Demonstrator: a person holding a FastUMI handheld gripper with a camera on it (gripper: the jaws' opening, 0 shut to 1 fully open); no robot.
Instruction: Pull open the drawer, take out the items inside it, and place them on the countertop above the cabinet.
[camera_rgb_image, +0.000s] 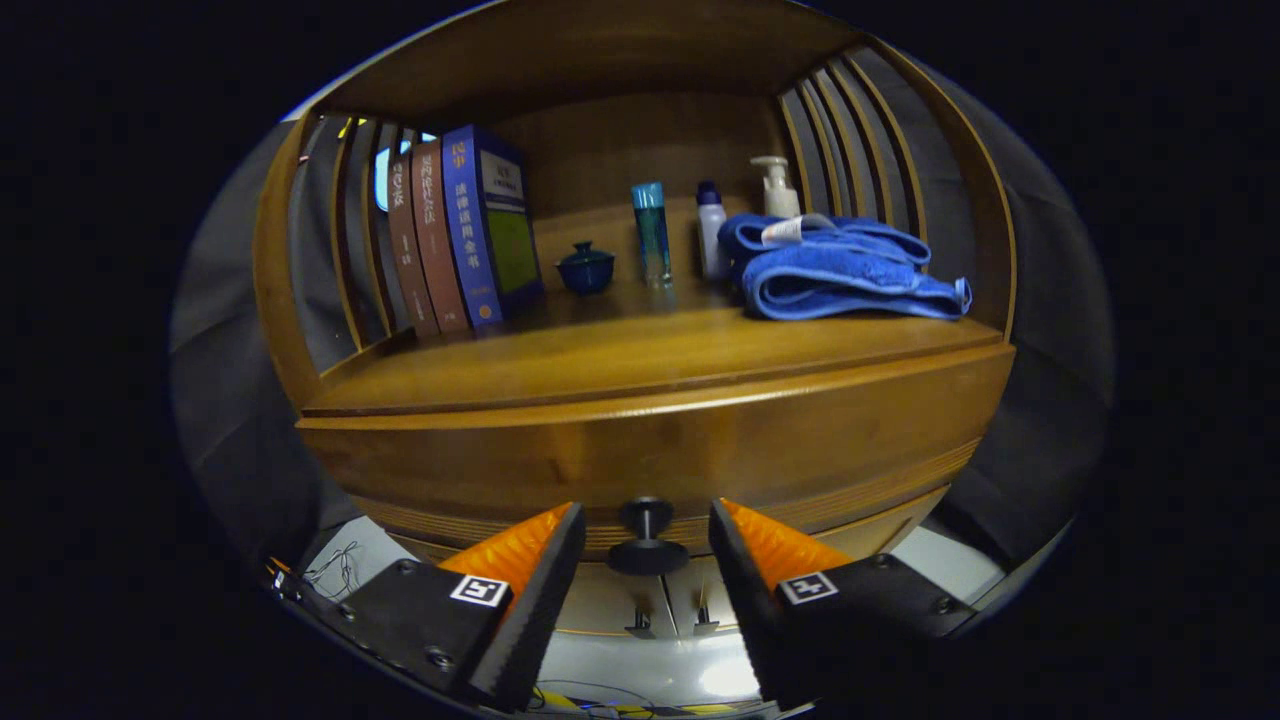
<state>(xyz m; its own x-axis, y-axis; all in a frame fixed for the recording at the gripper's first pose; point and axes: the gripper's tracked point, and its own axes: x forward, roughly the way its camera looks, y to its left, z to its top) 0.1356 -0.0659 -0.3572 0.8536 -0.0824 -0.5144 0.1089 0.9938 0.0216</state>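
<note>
From the gripper view I see the brown wooden drawer (640, 450) closed, its contents hidden. On the wooden desk (600, 350) above sit upright books (465, 235), a small dark-blue lidded pot (586, 268), bottles and a folded blue towel (840, 268). My fingers (646, 560) point level, spread apart, holding nothing; the round black knob (646, 545) lies between them, untouched.

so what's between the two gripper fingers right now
In the gripper view, the drawer's black knob sits between the open gripper's fingers, with clear gaps on both sides; nothing else lies there.
</note>
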